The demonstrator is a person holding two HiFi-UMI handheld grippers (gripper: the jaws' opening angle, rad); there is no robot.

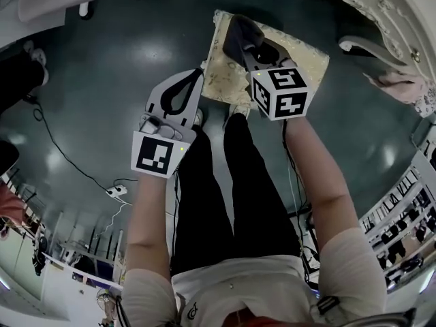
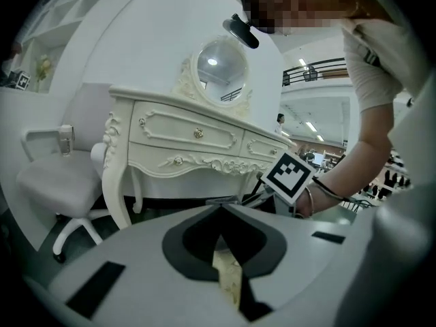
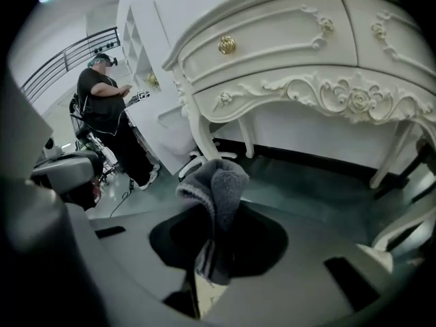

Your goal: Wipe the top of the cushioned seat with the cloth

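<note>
Before the white carved dressing table (image 2: 191, 138), we stand over the cream cushioned seat (image 1: 300, 56) on the dark floor (image 1: 122, 60). Our right gripper (image 1: 245, 43) is over the seat's top, its jaws clamped on the grey cloth (image 3: 218, 182). Our left gripper (image 1: 196, 77) sits by the seat's near-left edge, jaws together on nothing.

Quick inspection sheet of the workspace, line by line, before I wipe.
Surface: cushioned seat, cream patterned, on dark floor.
Job's things: grey cloth, bunched, over the seat.
Clutter: nothing seen.
Tongs: right tongs shut on the cloth; left tongs shut, empty, by the seat's edge.
Cables: cable and power strip on the floor.
Surroundings: white dressing table, white chair, a person standing beyond.
</note>
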